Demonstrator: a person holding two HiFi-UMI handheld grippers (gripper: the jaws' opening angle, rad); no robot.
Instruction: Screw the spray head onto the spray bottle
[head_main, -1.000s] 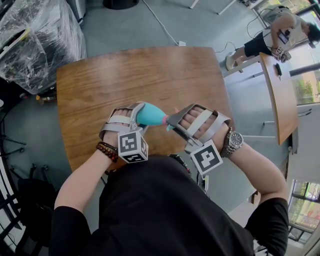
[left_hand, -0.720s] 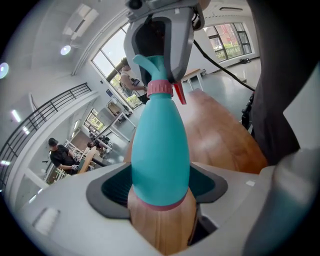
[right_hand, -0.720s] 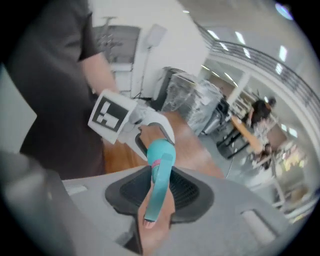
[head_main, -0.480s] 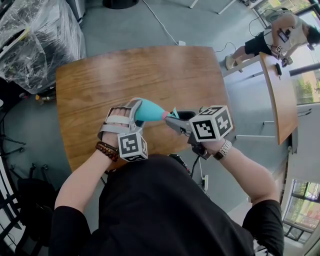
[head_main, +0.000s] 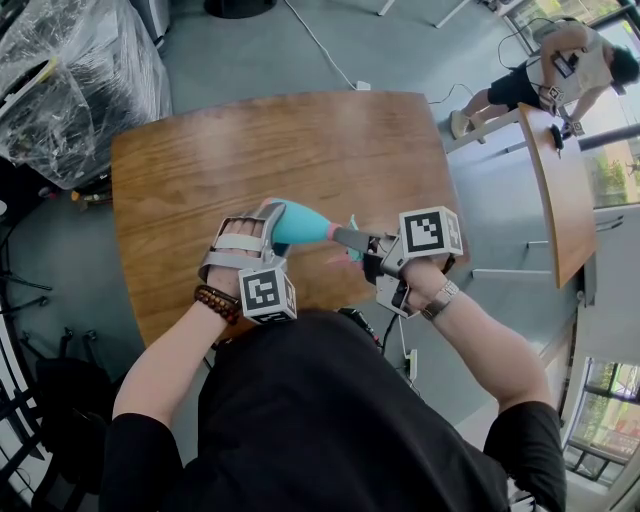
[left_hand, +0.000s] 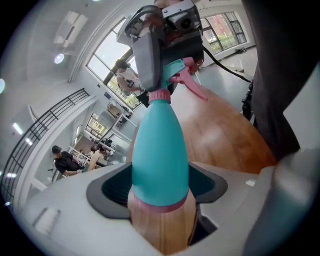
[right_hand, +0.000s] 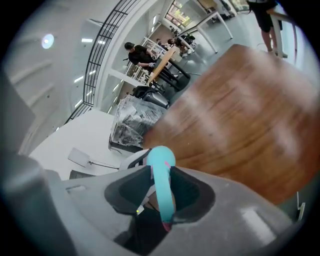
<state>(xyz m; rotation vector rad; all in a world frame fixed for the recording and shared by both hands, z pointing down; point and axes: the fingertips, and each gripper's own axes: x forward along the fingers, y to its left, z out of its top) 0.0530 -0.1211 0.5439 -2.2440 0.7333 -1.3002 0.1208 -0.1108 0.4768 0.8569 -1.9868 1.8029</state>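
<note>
1. Left gripper (head_main: 268, 228) is clamped round the base end of the teal spray bottle (head_main: 300, 226). It holds the bottle roughly level above the wooden table (head_main: 250, 150), neck towards the other hand, probably to steady it against the twisting.
2. Right gripper (head_main: 352, 243) pinches the spray head (left_hand: 172, 72), which sits on the bottle's neck with its pink trigger sticking out. Its jaws have just eased open a little, the head between the pads, perhaps to take a fresh grip.
3. Count: one bottle, one spray head, two grippers.
</note>
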